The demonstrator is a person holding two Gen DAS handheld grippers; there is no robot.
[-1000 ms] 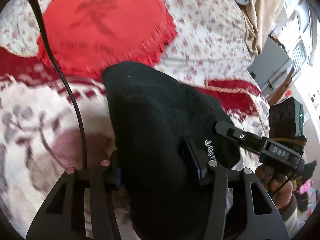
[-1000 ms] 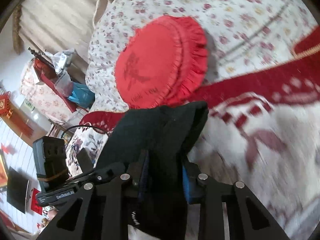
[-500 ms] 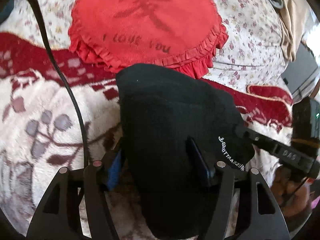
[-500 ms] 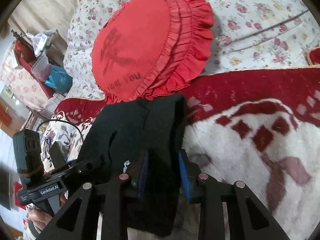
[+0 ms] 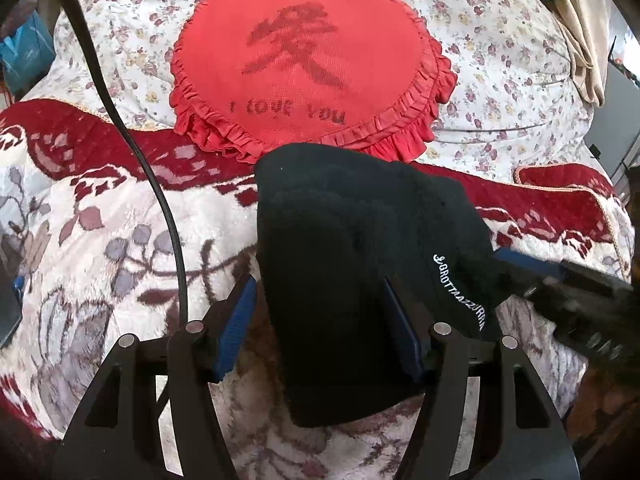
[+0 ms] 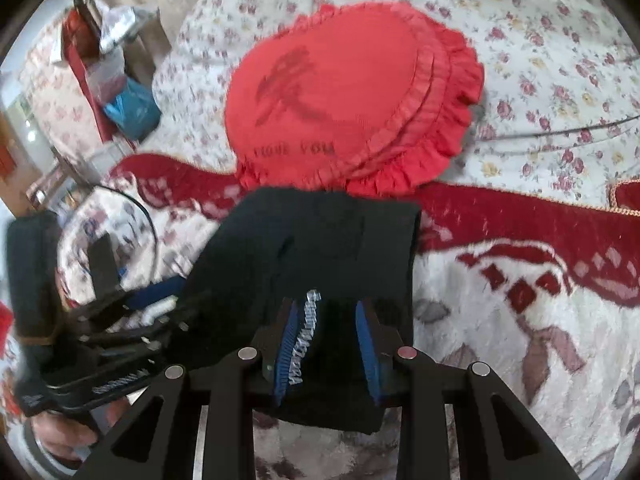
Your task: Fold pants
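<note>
- Black pants (image 5: 352,248): a folded dark bundle lying on the red-and-white patterned blanket (image 5: 120,232), its far edge just short of the red heart-shaped cushion (image 5: 304,68), which rests against the floral bedspread (image 5: 500,80).
- Left gripper (image 5: 316,320): the jaws stand spread. The blue pad (image 5: 236,320) on the left side sits clear of the cloth, and the other pad presses into or lies against the fabric from the right. The near part of the bundle fills the gap, but no pinch is evident; judged as released or releasing.
- Right gripper (image 6: 328,340): the jaws stand apart with a layer of the pants and a white-lettered label (image 6: 306,340) between the blue pads. Whether either pad bears on the cloth cannot be told with certainty; it reads as unclamped.
- Step in hand (judgement): setting the folded bundle down and letting go. Done well, both tools would draw straight back toward the holder, low and level, so that no pad snags a layer and drags the top fold open. The label edge near the right tool is the likeliest place to catch.
- Orientation: in both wrist views the bundle's long axis runs away from the cameras toward the cushion. The far end is squared off in the right wrist view, and the near end hangs slightly toward the lenses.
- The white lettering (image 5: 460,292) runs along the bundle's right flank, roughly parallel to that axis.
- A black cable (image 5: 132,136) crosses the blanket to the left, apart from the pants.
</note>
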